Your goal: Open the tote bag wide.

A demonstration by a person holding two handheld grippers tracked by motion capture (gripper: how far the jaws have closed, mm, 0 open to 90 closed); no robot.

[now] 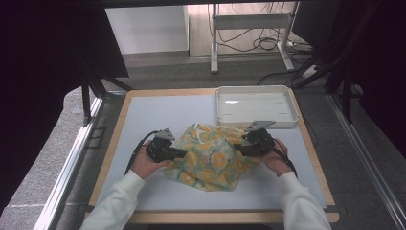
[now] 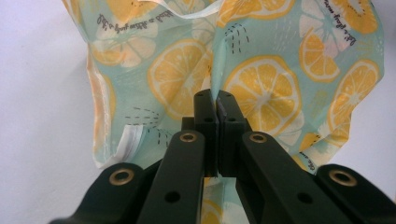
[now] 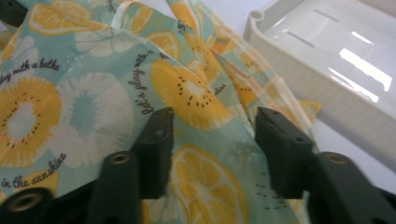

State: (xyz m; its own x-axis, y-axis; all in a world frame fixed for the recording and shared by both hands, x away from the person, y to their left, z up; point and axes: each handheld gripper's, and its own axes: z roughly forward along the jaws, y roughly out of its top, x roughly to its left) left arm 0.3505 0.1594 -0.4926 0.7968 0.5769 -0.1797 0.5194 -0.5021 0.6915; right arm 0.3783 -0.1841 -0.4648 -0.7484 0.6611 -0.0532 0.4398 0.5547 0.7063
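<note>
A crumpled cloth printed with yellow citrus slices on pale green lies in the middle of the table. My left gripper holds its left edge; in the left gripper view the jaws are pressed together on a fold of the cloth, with the gripper shut. My right gripper is at the cloth's right side. In the right gripper view its jaws stand wide apart over the fabric, the gripper open with cloth beneath the gap.
A white plastic tray stands at the back right of the table, close behind the right gripper; its rim shows in the right gripper view. The pale table surface has a wooden border. Cables and a stand lie on the floor beyond.
</note>
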